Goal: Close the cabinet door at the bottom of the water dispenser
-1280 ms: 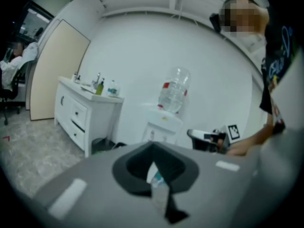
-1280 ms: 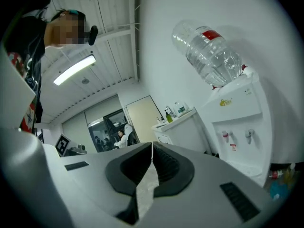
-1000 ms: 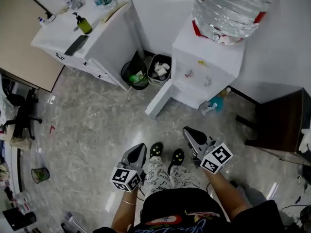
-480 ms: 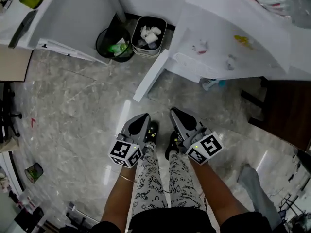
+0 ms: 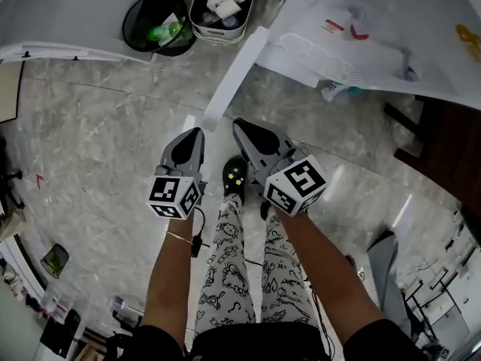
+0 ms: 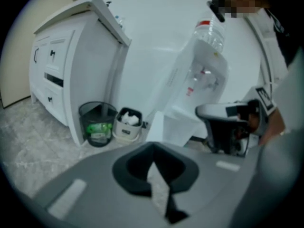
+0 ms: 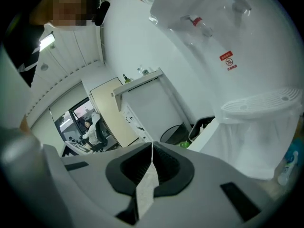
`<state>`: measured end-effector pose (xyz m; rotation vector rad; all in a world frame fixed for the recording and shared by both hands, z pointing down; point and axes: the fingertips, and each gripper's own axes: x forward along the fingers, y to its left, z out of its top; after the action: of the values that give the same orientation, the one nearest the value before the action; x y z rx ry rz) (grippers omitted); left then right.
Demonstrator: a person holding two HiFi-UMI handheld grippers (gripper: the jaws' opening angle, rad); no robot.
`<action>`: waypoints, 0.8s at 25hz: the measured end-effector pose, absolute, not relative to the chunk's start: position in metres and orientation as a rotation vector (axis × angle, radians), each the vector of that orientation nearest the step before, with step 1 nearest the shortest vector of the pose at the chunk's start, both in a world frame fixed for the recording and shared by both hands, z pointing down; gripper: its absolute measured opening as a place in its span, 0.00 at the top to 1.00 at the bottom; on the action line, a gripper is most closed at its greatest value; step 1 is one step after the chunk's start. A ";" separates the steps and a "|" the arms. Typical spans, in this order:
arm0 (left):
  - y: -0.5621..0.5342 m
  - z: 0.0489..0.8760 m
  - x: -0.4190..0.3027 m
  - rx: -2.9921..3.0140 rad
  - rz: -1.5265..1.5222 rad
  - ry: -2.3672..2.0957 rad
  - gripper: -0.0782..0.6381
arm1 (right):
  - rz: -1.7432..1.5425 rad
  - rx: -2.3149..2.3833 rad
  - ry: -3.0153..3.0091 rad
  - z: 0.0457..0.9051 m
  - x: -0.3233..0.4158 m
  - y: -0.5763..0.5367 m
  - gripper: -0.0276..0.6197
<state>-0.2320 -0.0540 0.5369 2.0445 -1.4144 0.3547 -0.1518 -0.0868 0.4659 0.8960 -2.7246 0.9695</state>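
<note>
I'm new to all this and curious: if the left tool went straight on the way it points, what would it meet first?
Most likely the open door of the dispenser, which stands just beyond the shut tips of the left tool. Depth is hard to judge, though.

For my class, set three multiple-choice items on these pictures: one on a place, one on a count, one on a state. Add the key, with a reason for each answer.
1. The black round bin stands
A. beside the pale bin, left of the water dispenser
B. on top of the dispenser
C. behind the person's feet

2. Waste bins in view:
A. one
B. two
C. four

3. The cabinet door is
A. shut flush
B. swung open
C. taken off and lying flat

Key:
1 A, the head view shows the two bins side by side, left of the dispenser.
2 B, only the black and the pale one show.
3 B, the door juts out over the floor.
</note>
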 end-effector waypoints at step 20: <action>-0.061 0.609 -0.200 2.077 0.550 -1.270 0.90 | 0.956 1.149 -2.680 0.474 -0.037 -0.084 0.93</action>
<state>-0.1999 -0.0614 0.6092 2.0772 -1.2696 0.5495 -0.0369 -0.0839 0.4744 1.1485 -2.6802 0.9555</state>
